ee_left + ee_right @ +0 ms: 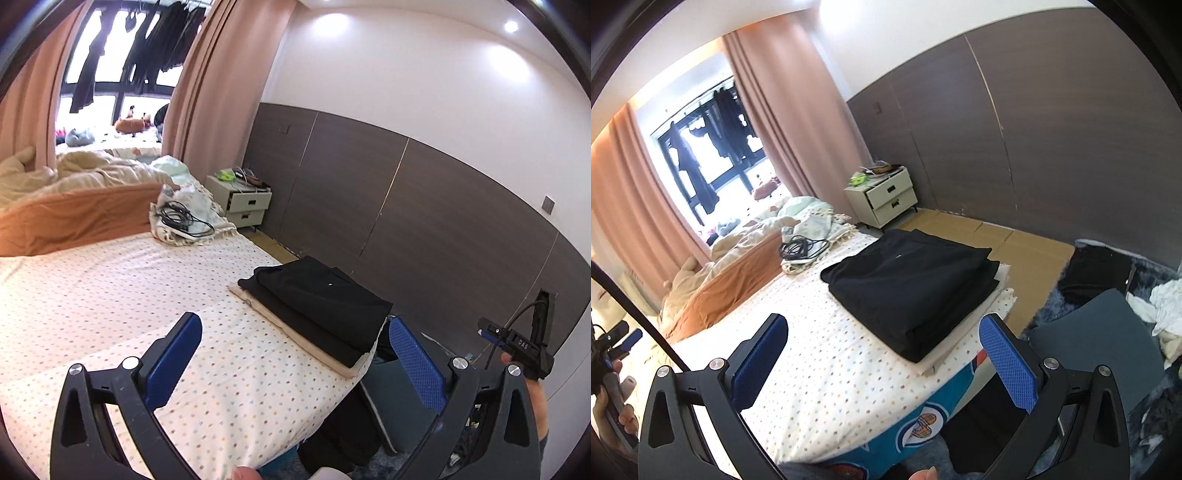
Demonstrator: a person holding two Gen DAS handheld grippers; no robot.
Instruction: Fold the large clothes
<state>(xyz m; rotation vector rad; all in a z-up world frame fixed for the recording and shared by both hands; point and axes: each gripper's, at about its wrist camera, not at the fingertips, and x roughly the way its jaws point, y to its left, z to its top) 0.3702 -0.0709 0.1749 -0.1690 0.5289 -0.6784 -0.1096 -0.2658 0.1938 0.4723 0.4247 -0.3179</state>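
Folded black clothes (908, 284) lie flat on bed (820, 362), long axis toward nightstand (882, 195); both hand-held grippers gape empty.

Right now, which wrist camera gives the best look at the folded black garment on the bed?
The right wrist view: the folded black garment lies near centre, its top face and layered front edge plain. The left wrist view shows the garment further right, more foreshortened, its near corner by that gripper's blue pad.

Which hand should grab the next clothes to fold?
Probably right. Its gripper is open and empty, and its view shows loose white clothes on the floor at its right. The left gripper, also open and empty, faces the bed and the folded stack.
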